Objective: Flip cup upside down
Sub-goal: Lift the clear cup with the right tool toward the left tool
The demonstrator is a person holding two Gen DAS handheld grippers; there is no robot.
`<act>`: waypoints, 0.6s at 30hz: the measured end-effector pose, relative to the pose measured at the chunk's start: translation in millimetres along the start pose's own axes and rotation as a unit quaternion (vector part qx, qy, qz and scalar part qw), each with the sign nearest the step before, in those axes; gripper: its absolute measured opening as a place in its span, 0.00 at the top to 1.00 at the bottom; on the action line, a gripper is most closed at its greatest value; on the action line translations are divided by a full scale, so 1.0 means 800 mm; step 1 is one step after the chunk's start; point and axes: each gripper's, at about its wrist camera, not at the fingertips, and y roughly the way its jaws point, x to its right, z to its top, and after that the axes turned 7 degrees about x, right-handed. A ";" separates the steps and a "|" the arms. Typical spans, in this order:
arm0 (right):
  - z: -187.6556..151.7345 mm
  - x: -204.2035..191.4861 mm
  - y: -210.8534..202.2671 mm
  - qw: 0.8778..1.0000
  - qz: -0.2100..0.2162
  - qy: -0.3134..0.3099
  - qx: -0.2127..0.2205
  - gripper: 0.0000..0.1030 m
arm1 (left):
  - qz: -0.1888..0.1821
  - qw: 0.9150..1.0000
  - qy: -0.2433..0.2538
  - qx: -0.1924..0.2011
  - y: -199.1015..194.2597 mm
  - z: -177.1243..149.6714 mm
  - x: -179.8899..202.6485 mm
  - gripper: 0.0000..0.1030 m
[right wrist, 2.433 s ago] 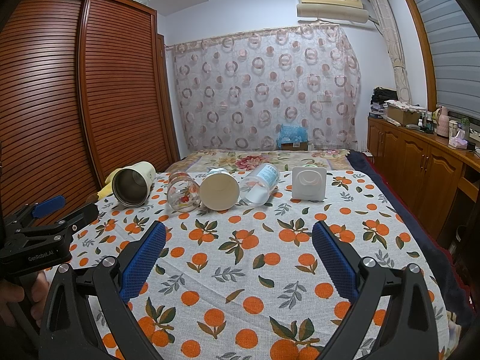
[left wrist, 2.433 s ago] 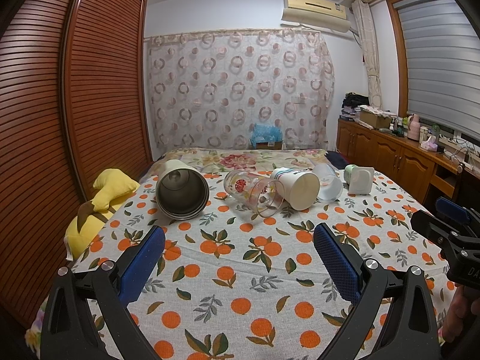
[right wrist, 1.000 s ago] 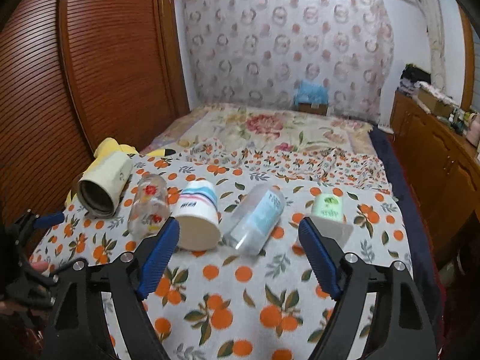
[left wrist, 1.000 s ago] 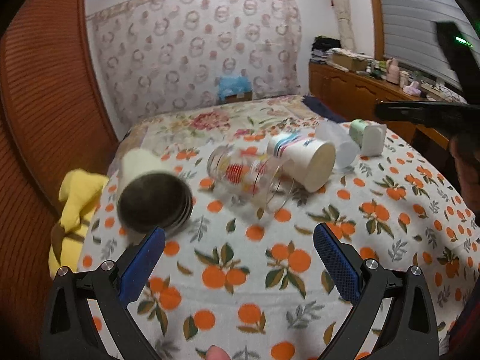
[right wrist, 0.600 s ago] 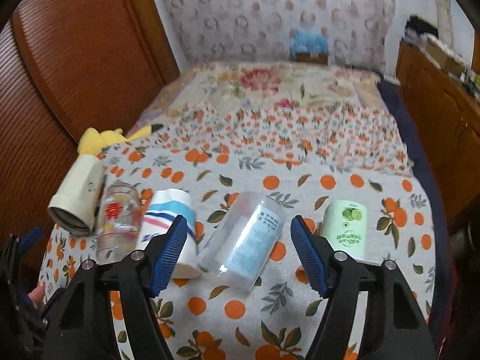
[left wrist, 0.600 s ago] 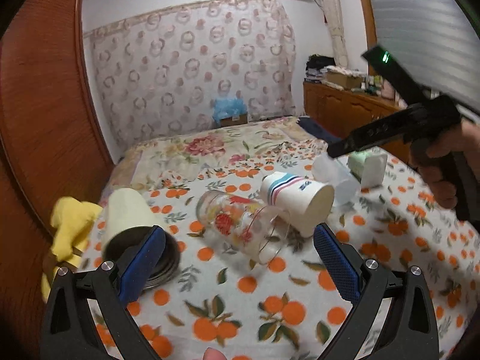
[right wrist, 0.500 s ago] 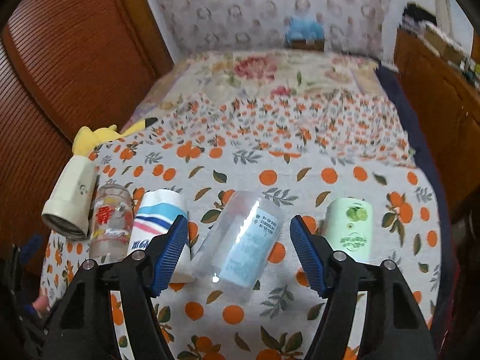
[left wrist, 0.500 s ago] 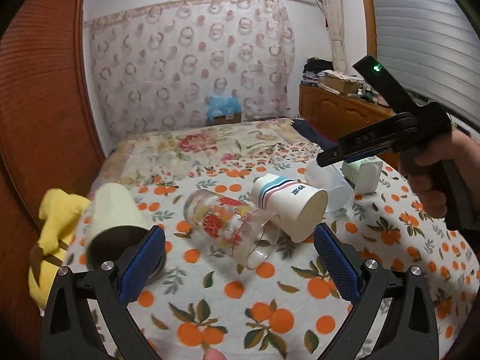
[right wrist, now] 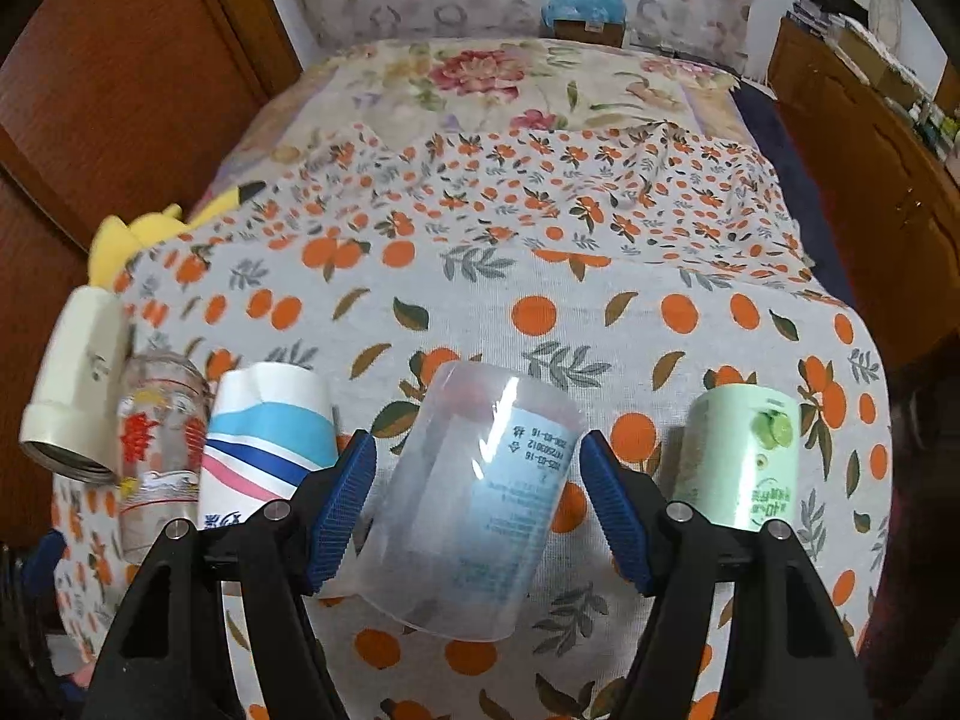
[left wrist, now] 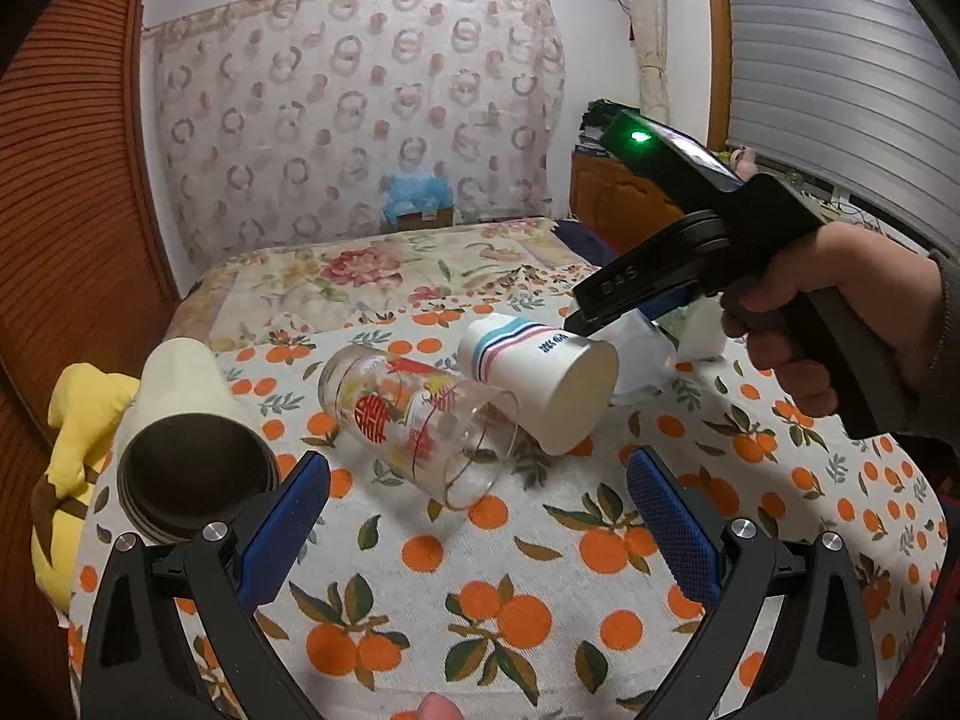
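Observation:
Several cups lie on their sides in a row on the orange-print cloth (right wrist: 456, 276). My right gripper (right wrist: 477, 501) is open, its blue pads either side of the clear plastic cup (right wrist: 474, 498), not touching it. To its left lie the striped paper cup (right wrist: 270, 438), the printed glass (right wrist: 159, 444) and the cream metal cup (right wrist: 72, 384); to its right lies the green cup (right wrist: 744, 462). My left gripper (left wrist: 477, 516) is open and empty, just short of the glass (left wrist: 420, 420). The paper cup (left wrist: 540, 378) and the cream cup (left wrist: 186, 438) show there too.
A yellow plush toy (left wrist: 72, 420) lies at the left edge of the cloth. A wooden wardrobe (right wrist: 120, 60) stands left and a wooden cabinet (right wrist: 870, 138) right. The person's hand holding the right gripper's handle (left wrist: 750, 276) hangs over the cups in the left wrist view.
My right gripper has come down and forward until its open pads straddle the clear cup. My left gripper has moved closer to the glass. Both stayed open.

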 end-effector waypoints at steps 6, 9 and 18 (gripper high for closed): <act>0.000 -0.006 -0.004 1.000 -0.021 -0.015 0.006 0.40 | 0.010 1.000 0.007 0.000 -0.006 -0.004 -0.002 0.07; 0.002 -0.010 -0.020 0.999 -0.020 -0.026 0.015 0.40 | 0.011 1.000 0.008 -0.005 -0.007 -0.006 -0.004 0.07; -0.025 -0.032 -0.113 0.995 0.024 -0.076 0.053 0.40 | 0.010 1.000 0.007 -0.012 -0.028 -0.012 -0.007 0.07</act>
